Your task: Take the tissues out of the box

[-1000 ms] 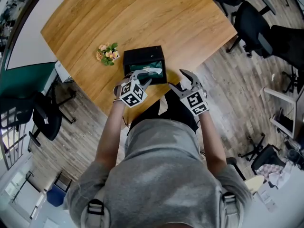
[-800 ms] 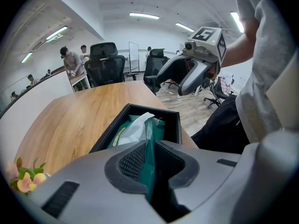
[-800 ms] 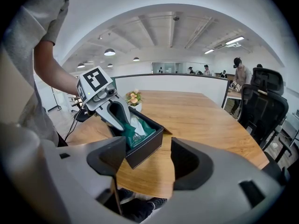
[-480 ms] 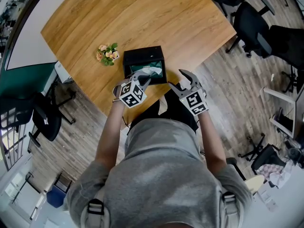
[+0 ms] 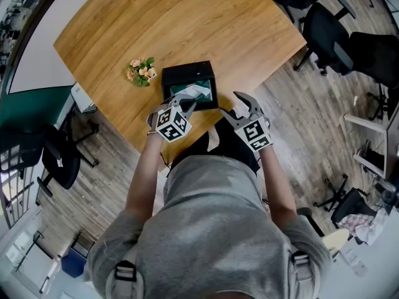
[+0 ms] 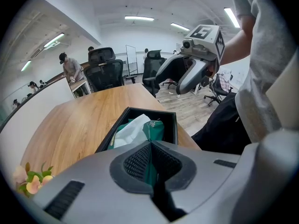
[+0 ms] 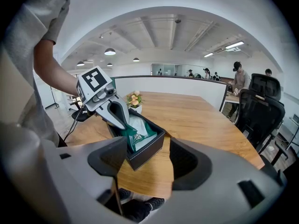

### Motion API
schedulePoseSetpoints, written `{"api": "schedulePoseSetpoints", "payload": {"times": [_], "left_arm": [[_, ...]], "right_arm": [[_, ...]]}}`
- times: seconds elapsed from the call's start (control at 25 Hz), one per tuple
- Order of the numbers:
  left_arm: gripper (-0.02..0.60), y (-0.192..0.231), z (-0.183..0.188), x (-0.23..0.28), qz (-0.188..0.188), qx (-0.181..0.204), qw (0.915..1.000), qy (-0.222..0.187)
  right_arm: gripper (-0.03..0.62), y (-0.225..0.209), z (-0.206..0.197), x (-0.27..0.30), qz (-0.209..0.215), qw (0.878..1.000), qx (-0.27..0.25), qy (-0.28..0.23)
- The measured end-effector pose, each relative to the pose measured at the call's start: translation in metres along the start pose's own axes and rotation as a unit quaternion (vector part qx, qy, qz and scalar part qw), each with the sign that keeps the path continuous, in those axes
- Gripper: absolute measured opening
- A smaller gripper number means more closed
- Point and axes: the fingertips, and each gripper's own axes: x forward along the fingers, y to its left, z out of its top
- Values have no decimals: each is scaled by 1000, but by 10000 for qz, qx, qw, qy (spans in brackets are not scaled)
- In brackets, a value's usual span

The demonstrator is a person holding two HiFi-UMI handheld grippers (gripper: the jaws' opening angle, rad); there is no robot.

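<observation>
A black open box (image 5: 187, 75) stands near the front edge of the wooden table (image 5: 187, 17). Inside lies a green tissue pack (image 6: 156, 129) with a white tissue (image 6: 130, 130) sticking out of its top. My left gripper (image 6: 150, 164) is shut on the near edge of the green pack, whose film shows between the pads. From the right gripper view, the left gripper (image 7: 117, 116) reaches down into the box (image 7: 145, 152). My right gripper (image 7: 148, 164) stands open, with nothing between its pads, just off the table edge to the right of the box (image 5: 240, 106).
A small pot of peach flowers (image 5: 141, 71) sits on the table left of the box. Black office chairs (image 5: 330, 27) stand on the wood floor to the right. The person's body is close behind both grippers.
The left gripper's jaws closed on the green pack at the box's near edge. The right gripper stayed almost still.
</observation>
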Motion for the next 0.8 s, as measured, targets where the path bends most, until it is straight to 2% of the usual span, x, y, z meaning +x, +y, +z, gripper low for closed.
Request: {"api": "schedulePoseSetpoints", "payload": {"times": [0.36, 0.8], "left_arm": [[23, -4, 3, -8, 117, 46, 9999, -66], [23, -6, 11, -21, 296, 295, 9990, -157]], "right_arm": [[290, 5, -2, -12, -138, 9999, 0, 9], [290, 19, -9, -21, -252, 9997, -12, 17]]}}
